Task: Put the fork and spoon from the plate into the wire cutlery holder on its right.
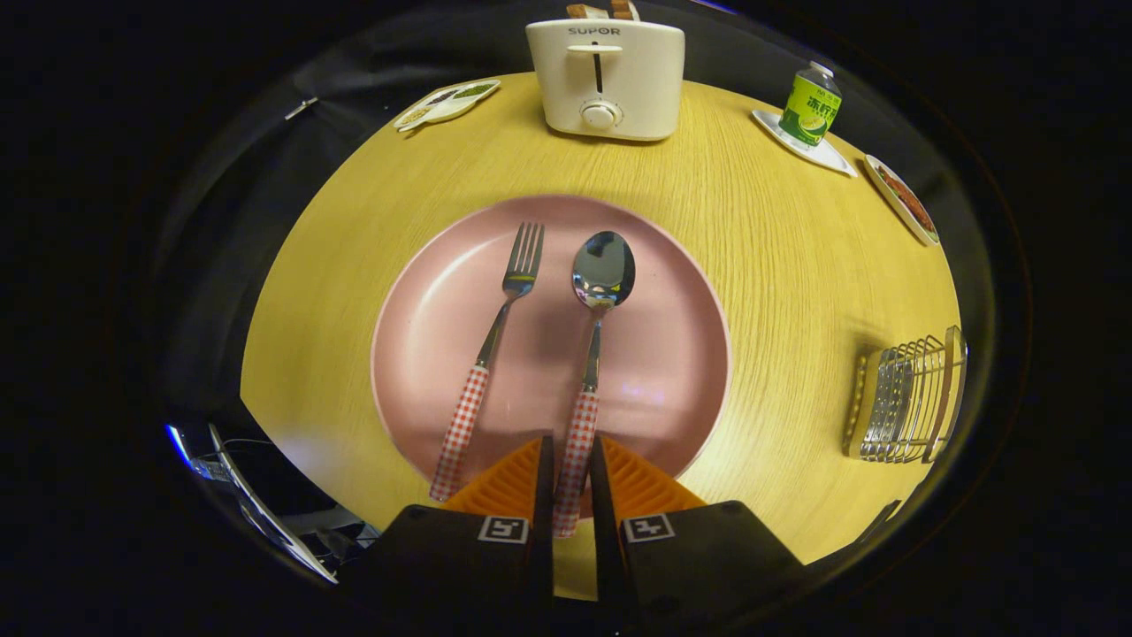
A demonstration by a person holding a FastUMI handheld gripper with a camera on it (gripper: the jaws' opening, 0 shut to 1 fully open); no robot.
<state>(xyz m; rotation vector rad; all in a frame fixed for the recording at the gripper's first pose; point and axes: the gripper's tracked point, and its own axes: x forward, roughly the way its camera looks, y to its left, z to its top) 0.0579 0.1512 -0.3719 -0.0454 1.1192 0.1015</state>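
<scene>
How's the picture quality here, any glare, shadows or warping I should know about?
Gripper view: fisheye bends the table edge into a curve; bright glare sits on the spoon bowl; soft shadows fall on the plate around both utensils and left of the wire cutlery holder. The gripper fingers close on the spoon's handle, all in sharp focus.

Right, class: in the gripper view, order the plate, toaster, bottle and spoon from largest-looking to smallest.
1. Plate
2. Toaster
3. Spoon, its handle between the hand-held gripper's fingers
4. Bottle

The toaster and bottle stand farther off, so they look smaller than they really are.
</scene>
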